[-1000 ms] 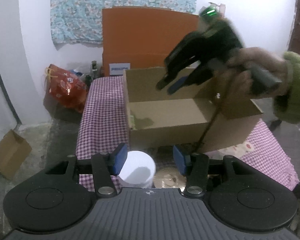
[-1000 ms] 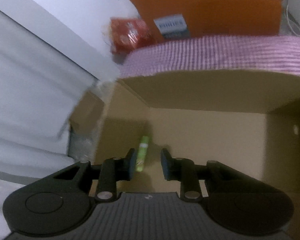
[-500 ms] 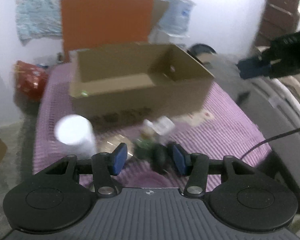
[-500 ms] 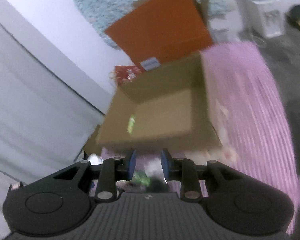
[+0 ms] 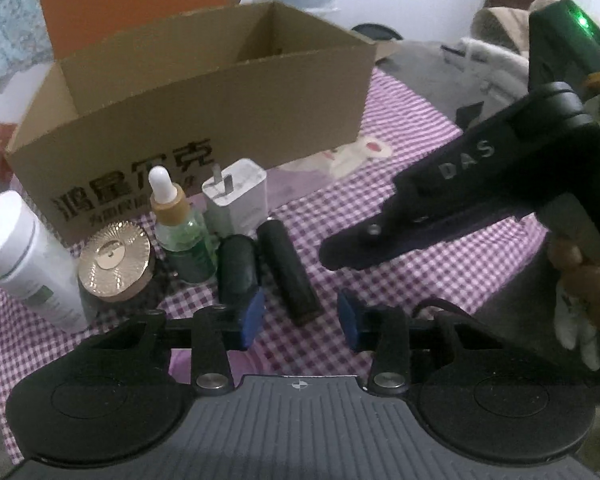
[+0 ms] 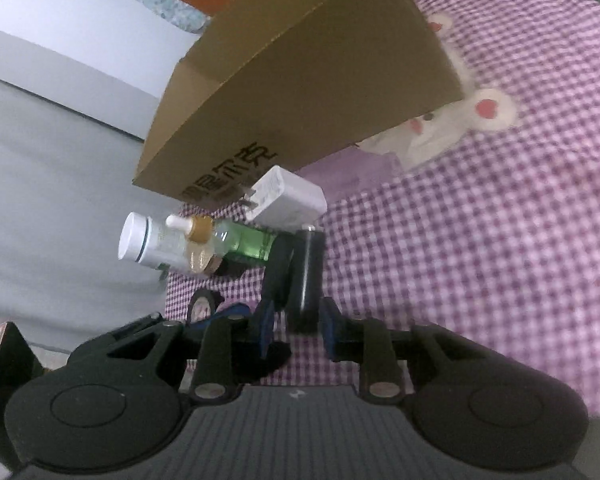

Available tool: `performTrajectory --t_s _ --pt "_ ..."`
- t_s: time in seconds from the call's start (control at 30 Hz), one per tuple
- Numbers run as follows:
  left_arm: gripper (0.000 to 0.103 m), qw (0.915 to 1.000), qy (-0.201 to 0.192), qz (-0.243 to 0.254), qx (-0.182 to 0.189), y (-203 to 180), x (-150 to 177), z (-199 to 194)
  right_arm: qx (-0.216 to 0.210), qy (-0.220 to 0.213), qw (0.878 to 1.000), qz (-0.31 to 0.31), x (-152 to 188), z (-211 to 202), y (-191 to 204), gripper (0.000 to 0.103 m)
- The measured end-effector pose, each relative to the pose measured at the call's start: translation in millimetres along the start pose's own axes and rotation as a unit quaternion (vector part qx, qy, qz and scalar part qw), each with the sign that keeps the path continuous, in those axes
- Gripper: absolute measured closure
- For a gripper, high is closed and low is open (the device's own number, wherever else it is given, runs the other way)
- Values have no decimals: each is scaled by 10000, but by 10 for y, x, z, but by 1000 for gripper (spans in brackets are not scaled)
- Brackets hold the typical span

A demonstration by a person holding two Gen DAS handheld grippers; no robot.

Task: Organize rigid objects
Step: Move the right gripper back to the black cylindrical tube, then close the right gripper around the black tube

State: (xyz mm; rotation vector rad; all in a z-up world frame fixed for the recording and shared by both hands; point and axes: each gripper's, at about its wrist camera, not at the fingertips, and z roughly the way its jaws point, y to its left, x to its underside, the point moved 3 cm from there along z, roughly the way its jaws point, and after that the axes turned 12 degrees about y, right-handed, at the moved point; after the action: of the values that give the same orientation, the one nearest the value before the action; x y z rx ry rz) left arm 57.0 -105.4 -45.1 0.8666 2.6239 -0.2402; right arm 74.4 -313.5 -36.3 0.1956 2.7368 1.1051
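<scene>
1. Near the left edge of the worktop, in front of the cardboard box, the things to sort sit packed together: white bottle, gold-lidded jar, dropper bottle, white plug adapter and two dark cylinders lying side by side.
2. My left tool is closing. The near end of the longer dark cylinder lies between its pads, untouched, and its left pad sits right at the shorter cylinder. I think that pad could shove the short one into the dropper bottle and topple it.
3. My right tool stands narrowly parted and grips nothing, yet it frames the same long cylinder. If both tools commit, they may clash.
4. Round bodies roll, so an end-on pinch could squirt the cylinder away across the cloth.
5. Should anything get bumped hard, the white bottle at the worktop's left edge might go over the side.
</scene>
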Motion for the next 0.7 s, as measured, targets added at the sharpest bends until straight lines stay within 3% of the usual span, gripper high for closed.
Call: performTrajectory --t_s 0.47,0.7 --pt "71 9982 549 -197 123 -8 -194 381 75 550 9984 -89 -376 434 -18 79" --pt "71 9983 562 -167 65 -61 -265 437 72 708 9974 -90 -425 542 -40 80"
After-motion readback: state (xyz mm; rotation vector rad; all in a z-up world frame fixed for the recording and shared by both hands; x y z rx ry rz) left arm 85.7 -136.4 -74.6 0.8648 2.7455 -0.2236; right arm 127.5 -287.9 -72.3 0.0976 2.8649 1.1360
